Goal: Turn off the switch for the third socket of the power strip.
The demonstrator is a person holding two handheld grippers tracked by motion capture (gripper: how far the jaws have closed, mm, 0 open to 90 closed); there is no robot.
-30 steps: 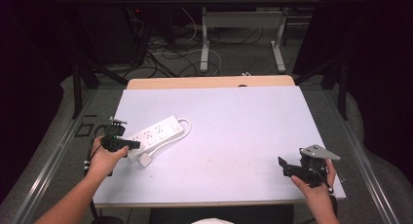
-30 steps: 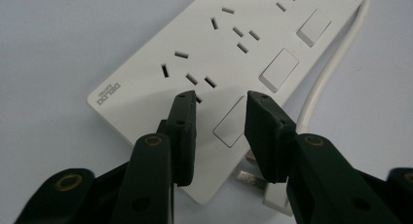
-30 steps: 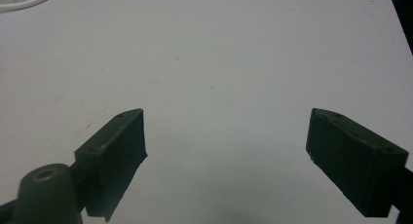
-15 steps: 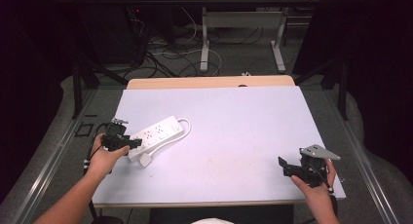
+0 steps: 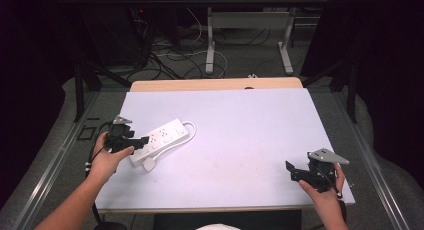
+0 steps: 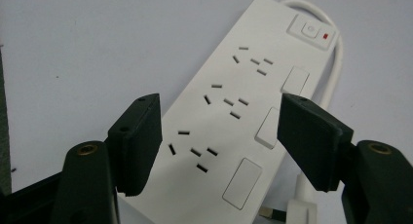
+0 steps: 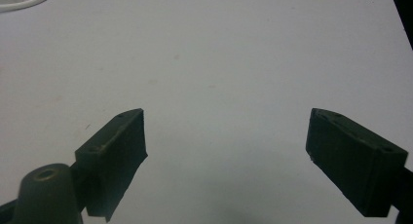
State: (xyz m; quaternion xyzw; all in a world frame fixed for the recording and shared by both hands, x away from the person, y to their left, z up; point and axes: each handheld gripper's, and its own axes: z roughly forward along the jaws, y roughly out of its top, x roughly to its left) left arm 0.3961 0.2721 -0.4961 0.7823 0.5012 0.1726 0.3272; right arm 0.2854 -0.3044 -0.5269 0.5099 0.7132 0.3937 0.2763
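- Claw states first: the left claw (image 5: 141, 139) stands released, its jaws spread to either side of the near end of the power strip (image 5: 161, 138) without yet touching it; the right claw (image 5: 290, 171) is also released, hovering over bare table (image 5: 250, 125) well apart from the strip.
- Power strip: it lies flat and slantwise near the table's left edge, its switch end pointing away from the left claw, its white cord (image 5: 187, 131) looping round that far end.
- Grip advice: the strip looks nearly as wide as the jaw gap in the left gripper view, so I would centre the body (image 6: 229, 112) between the jaws and square the claw to the long sides before closing.
- Plug (image 5: 149, 164): it rests just beside the strip's near end, on the person's side. Keep the jaw on that side above it, or it may wedge in.
- Cord run beside the strip: likely to snag; clamp plastic only.
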